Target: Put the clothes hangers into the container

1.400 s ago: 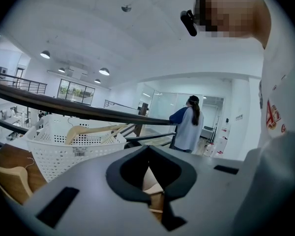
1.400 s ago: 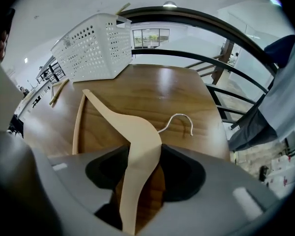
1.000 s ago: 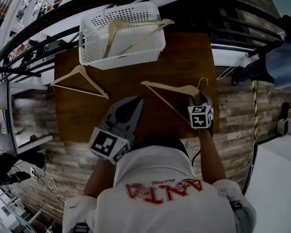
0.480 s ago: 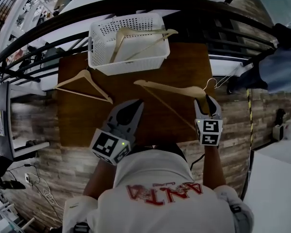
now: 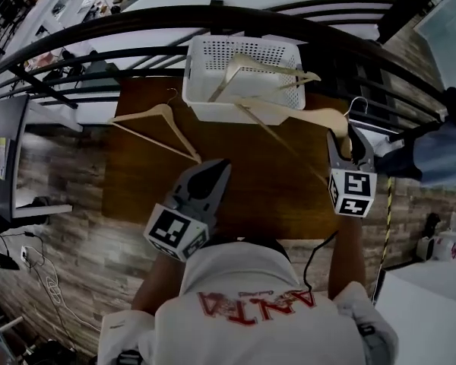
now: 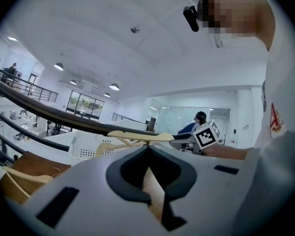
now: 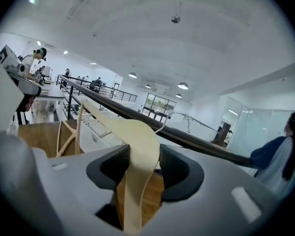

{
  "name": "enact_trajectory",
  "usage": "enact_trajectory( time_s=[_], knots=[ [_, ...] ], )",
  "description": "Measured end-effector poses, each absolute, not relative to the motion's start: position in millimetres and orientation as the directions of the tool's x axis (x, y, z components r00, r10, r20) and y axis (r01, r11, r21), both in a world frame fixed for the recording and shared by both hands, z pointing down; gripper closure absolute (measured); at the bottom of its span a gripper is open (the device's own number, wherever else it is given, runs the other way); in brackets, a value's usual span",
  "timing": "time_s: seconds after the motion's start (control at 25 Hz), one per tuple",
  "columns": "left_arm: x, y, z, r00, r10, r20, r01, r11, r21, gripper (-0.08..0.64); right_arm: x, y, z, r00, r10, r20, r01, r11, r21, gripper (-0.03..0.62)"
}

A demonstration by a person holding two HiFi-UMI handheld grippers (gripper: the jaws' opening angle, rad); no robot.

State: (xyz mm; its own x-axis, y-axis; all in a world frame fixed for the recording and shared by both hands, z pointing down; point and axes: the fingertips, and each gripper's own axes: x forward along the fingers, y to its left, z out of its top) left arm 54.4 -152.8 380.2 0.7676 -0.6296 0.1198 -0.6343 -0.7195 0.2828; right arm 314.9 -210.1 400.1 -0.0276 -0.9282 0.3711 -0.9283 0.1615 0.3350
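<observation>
— Which hand has the work just now?

— The right one. That arm is stretched out ahead of the person, elbow nearly straight. The right tool [image 5: 350, 139] sits past the right side of the worktop [image 5: 251, 188], its marker cube [image 5: 352, 193] turned up towards the head.

— Is it holding anything?

— Yes. Its jaws are clamped on a wooden hanger [image 5: 292, 113], gripping the pale shoulder close to the metal hook. In the right gripper view the wood fills the gap between both dark pads. The hanger is off the worktop and runs leftwards from the tool. Its far end lies against the near wall of the white basket [image 5: 201, 90].

— And the basket itself?

— It stands at the far edge of the worktop, by the dark railing [image 5: 137, 23]. A second hanger [image 5: 260, 68] is already in it, tilted, with one end resting on the right-hand rim.

— What about the left hand?

— That arm is bent and tucked close to the body. The left tool [image 5: 215, 169] is over the near part of the worktop, pointing away from the person towards the basket. Its jaws are together with nothing between them.

— Any hangers left out?

— One. A third hanger [image 5: 158, 122] lies flat on the left part of the worktop, beside the basket and well apart from both tools.
</observation>
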Motion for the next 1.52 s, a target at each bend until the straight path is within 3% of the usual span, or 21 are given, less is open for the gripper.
enact_trajectory(
  time_s=[0.32, 0.64, 1.12, 1.52],
  knots=[
    [2, -163, 387, 0.7, -0.708, 0.096, -0.698, -0.649, 0.303, 0.551, 269, -290, 364, -0.056, -0.933, 0.356, -0.803, 0.254, 0.539, 0.405],
    [-24, -171, 397, 0.664, -0.739, 0.11, -0.726, -0.603, 0.33, 0.551, 252, -372, 360, -0.03, -0.904, 0.427, -0.579, 0.364, 0.73, 0.405],
    [-66, -184, 417, 0.568, -0.807, 0.163, -0.793, -0.483, 0.371, 0.551, 193, -442, 435, -0.053, -0.784, 0.619, -0.316, 0.601, 0.734, 0.404],
    [-86, -182, 426, 0.533, -0.829, 0.173, -0.812, -0.443, 0.379, 0.551, 150, -449, 502, -0.04, -0.681, 0.731, -0.181, 0.724, 0.665, 0.403]
  ],
)
